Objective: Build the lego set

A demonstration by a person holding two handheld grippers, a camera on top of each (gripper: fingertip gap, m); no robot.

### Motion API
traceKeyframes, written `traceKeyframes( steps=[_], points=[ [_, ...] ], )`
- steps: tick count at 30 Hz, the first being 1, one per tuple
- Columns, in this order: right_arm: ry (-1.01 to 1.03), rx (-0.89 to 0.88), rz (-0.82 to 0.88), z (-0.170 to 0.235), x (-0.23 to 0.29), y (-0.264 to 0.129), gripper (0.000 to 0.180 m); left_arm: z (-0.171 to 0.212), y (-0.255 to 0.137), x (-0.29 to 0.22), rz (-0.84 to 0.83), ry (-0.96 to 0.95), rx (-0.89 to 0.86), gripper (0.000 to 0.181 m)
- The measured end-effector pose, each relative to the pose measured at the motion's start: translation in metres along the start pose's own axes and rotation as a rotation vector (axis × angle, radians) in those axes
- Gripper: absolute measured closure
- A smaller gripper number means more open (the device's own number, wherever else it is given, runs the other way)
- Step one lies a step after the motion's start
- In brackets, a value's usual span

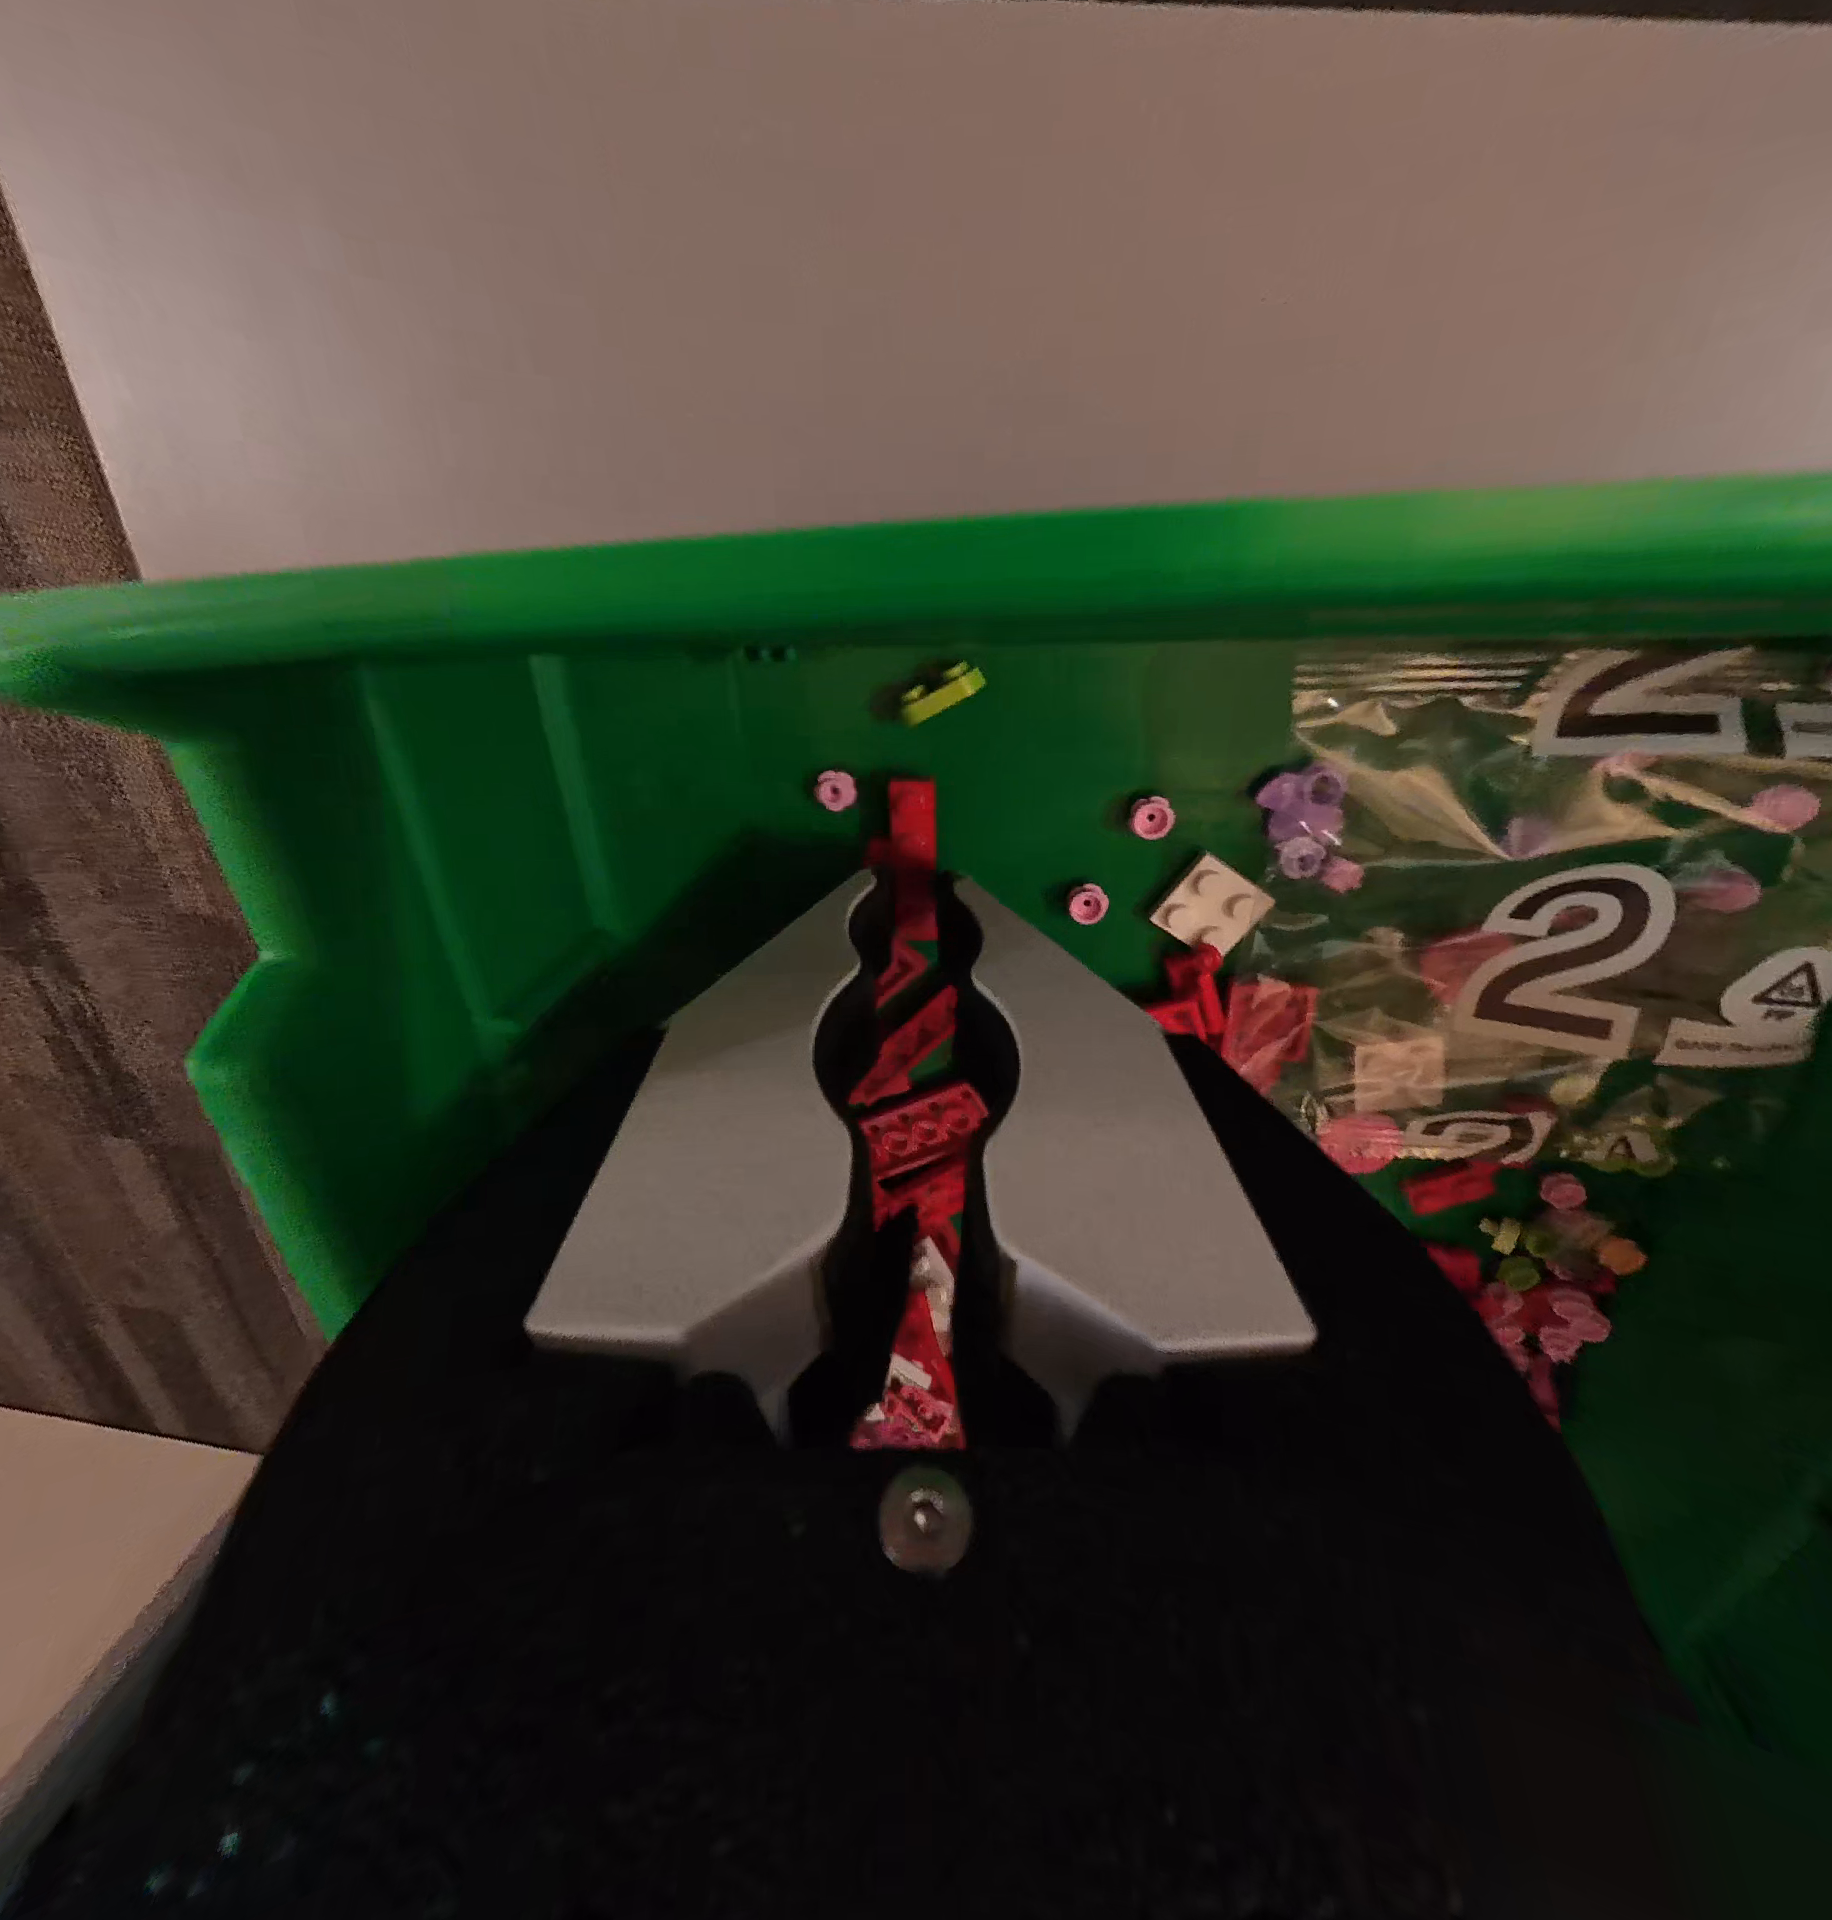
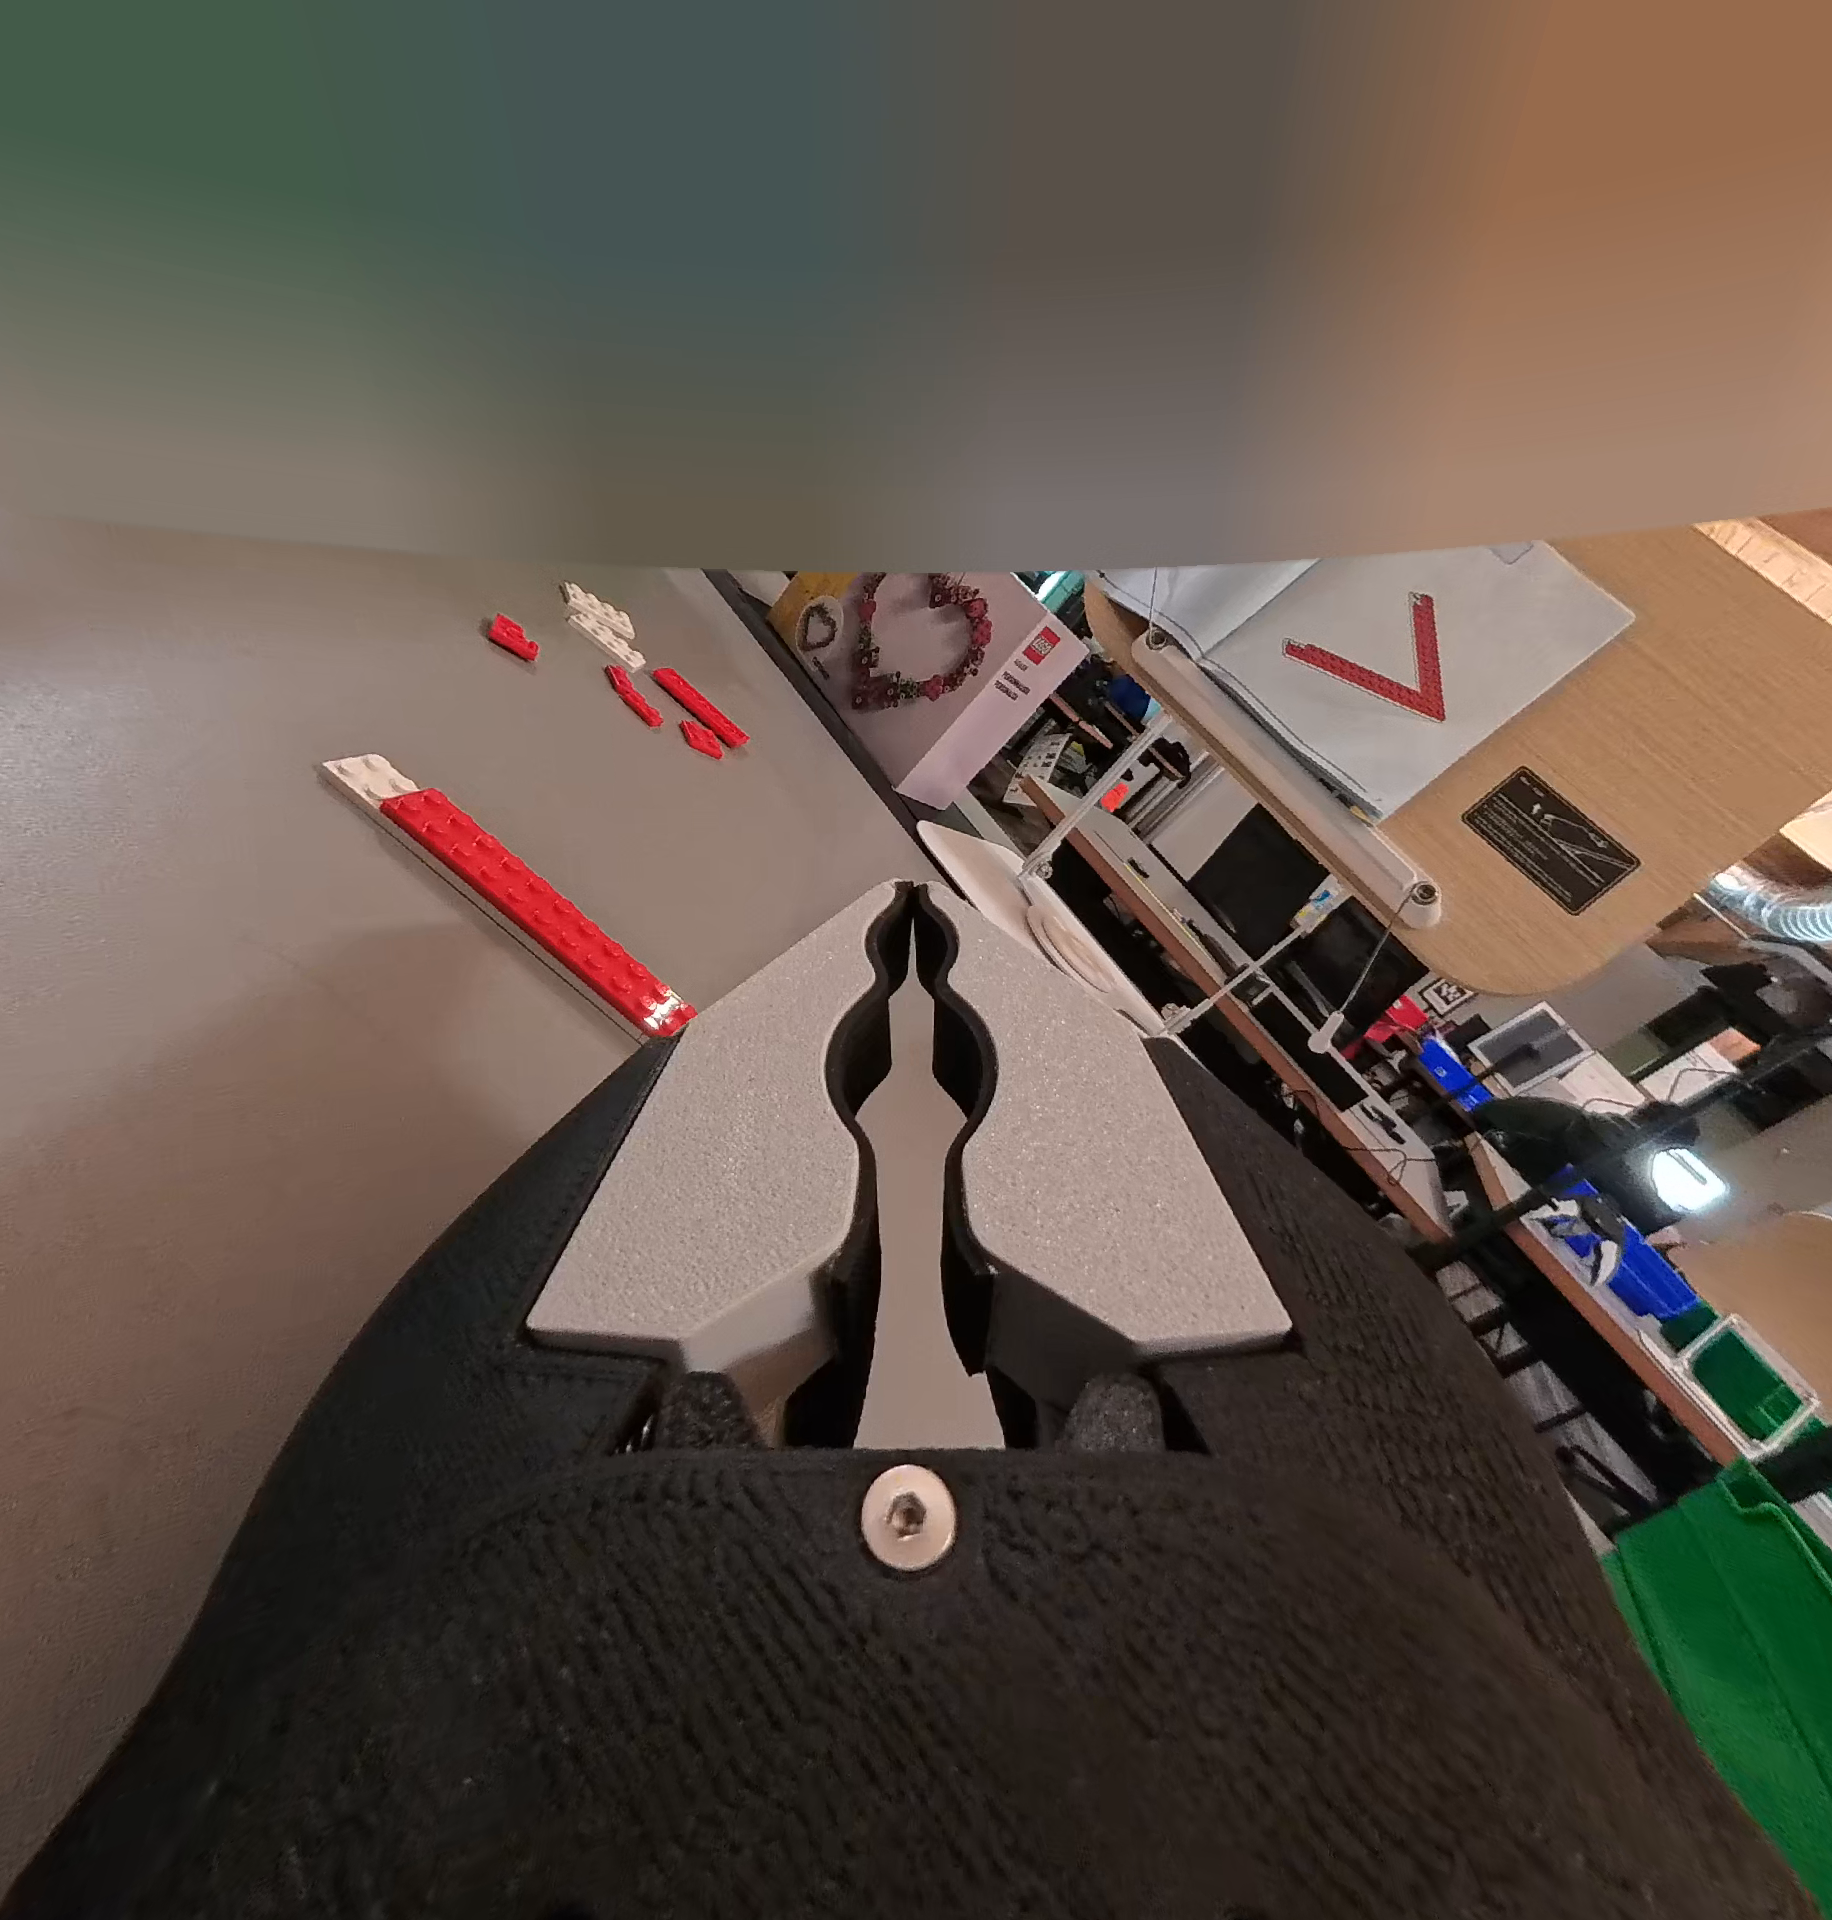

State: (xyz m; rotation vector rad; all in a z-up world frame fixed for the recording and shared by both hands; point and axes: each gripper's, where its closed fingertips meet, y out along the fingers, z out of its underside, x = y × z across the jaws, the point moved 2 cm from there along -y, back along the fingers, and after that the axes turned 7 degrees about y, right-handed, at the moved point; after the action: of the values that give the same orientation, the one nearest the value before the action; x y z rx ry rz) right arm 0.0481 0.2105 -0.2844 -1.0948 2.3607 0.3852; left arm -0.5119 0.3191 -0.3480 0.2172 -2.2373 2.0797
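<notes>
In the left wrist view my left gripper (image 1: 914,881) hangs over a green bin (image 1: 683,592). Its jaws are nearly together on a small red plate (image 1: 910,816) that sticks out past the tips. Several more red pieces (image 1: 922,1127) lie on the bin floor, seen through the gap. In the right wrist view my right gripper (image 2: 912,920) is shut and empty above the grey table (image 2: 164,1039). A long red plate on a white plate (image 2: 527,899) lies on the table left of its tips. Small red and white pieces (image 2: 631,675) lie farther back.
The bin holds clear numbered bags of pieces (image 1: 1556,987), pink studs (image 1: 1088,904), a white plate (image 1: 1211,902) and a lime plate (image 1: 941,694). The set's box (image 2: 943,675) and an open instruction booklet on a stand (image 2: 1400,675) sit beyond the table edge. The green bin (image 2: 1743,1662) is at lower right. My right fingertips sit around 55 centimeters from my left ones.
</notes>
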Motion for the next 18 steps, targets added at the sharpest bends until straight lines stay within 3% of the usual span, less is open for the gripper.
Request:
traceKeyframes(
  steps=[8, 13, 18],
  points=[
    [-0.005, 0.002, -0.002, 0.0, 0.0, 0.0, 0.18, -0.001, -0.017, -0.019, 0.051, 0.111, -0.027, 0.175],
    [-0.003, 0.0, -0.003, 0.0, 0.001, 0.0, 0.18, -0.015, -0.076, -0.033, -0.009, 0.251, -0.205, 0.175],
    [-0.001, 0.001, 0.001, 0.0, 0.0, 0.0, 0.18, -0.005, -0.142, -0.093, 0.063, 0.47, -0.334, 0.175]
  ],
)
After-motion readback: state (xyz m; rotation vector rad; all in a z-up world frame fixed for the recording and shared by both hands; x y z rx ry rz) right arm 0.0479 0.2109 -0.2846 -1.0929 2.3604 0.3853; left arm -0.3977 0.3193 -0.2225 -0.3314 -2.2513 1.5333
